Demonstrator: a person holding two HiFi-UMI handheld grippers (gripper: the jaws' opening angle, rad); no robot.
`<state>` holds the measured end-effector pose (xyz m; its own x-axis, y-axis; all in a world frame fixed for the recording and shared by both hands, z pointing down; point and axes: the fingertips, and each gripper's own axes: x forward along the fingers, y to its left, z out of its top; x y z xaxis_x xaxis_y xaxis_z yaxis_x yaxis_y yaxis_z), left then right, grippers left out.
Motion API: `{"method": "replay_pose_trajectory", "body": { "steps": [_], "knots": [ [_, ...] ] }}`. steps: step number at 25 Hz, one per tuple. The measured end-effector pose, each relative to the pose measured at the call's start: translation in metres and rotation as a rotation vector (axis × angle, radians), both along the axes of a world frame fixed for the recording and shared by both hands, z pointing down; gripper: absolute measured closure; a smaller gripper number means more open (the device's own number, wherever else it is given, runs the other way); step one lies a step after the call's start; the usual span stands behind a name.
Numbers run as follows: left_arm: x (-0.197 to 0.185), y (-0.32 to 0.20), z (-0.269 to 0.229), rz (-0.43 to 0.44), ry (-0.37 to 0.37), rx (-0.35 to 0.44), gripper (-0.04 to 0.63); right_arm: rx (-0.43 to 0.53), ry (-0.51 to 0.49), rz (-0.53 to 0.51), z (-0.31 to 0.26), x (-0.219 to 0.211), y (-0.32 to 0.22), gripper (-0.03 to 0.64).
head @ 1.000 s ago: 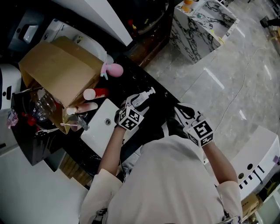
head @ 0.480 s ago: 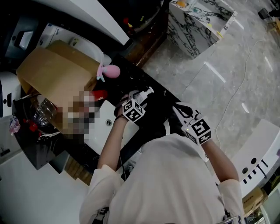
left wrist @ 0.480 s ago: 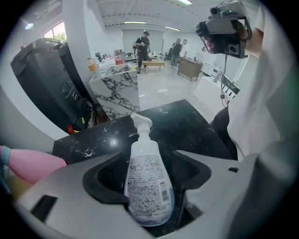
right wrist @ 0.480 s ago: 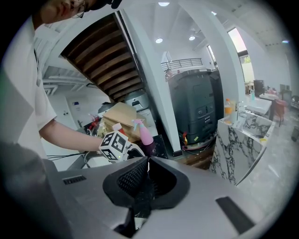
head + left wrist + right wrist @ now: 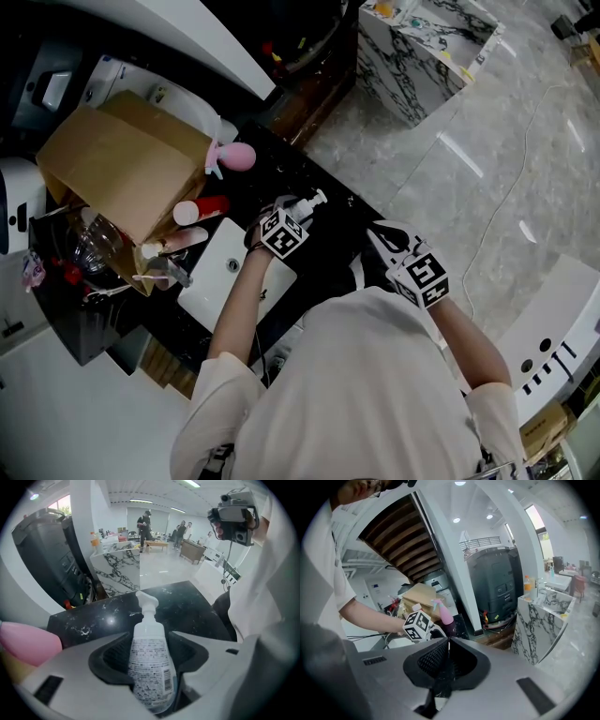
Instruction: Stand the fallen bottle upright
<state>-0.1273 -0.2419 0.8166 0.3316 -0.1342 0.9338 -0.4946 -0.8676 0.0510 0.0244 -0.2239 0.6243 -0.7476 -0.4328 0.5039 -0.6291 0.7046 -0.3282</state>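
The fallen bottle is a white pump bottle lying on the black marbled counter, its pump pointing to the upper right. My left gripper points steeply down over it. In the left gripper view the bottle lies lengthwise between the jaws, pump away from the camera. The jaws have just been closing, and their dark pads now touch the bottle's sides. My right gripper hangs off the counter's near right, jaws together with nothing in them.
A cardboard box stands at the back left, with a pink spray bottle beside it. A red-and-white tube lies near a white basin. A marble block stands on the floor beyond.
My left gripper has come down onto the lying bottle, and its jaws have narrowed around the bottle's body. The right gripper has stayed where it was.
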Motion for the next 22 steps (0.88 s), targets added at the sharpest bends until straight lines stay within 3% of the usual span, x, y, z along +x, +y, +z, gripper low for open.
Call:
{"method": "replay_pose_trajectory", "body": {
  "steps": [17,22],
  "knots": [
    [-0.009,0.006,-0.04,-0.1,0.064,0.108,0.347,0.017,-0.01,-0.002,-0.012,0.006,0.01,0.583],
    [-0.02,0.011,-0.051,-0.165,0.092,0.147,0.347,0.03,-0.005,-0.011,-0.017,0.005,0.02,0.583]
  ]
}}
